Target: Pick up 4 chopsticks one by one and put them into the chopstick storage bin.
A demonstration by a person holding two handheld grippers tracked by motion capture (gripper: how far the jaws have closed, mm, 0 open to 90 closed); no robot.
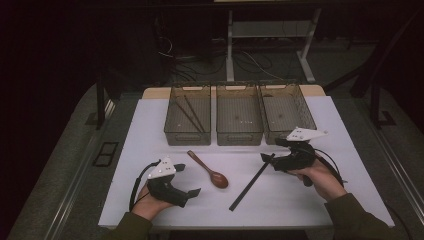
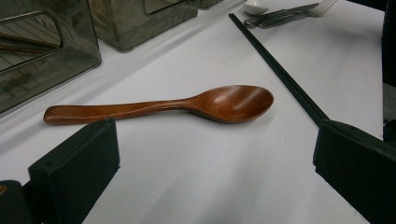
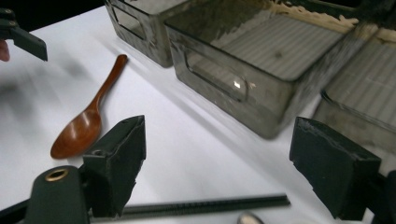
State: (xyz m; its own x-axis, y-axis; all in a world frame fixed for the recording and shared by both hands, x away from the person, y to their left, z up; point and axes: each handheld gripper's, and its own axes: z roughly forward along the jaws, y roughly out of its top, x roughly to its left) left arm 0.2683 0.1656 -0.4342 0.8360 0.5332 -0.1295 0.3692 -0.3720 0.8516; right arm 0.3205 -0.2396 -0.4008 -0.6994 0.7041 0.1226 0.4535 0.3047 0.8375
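A brown wooden spoon lies on the white mat, bowl toward me. It shows close up in the left gripper view, just beyond my left gripper, which is open and holds nothing. A single black chopstick lies slanted to the spoon's right. Its far end sits at my right gripper, whose jaws stand wide apart with nothing between them. In the right gripper view the chopstick lies on the mat just under that gripper, with the spoon off to the left.
Three clear bins stand in a row at the back of the mat: the left bin holds dark chopsticks, the middle bin and right bin look bare. A metal fork and spoon lie far off in the left gripper view.
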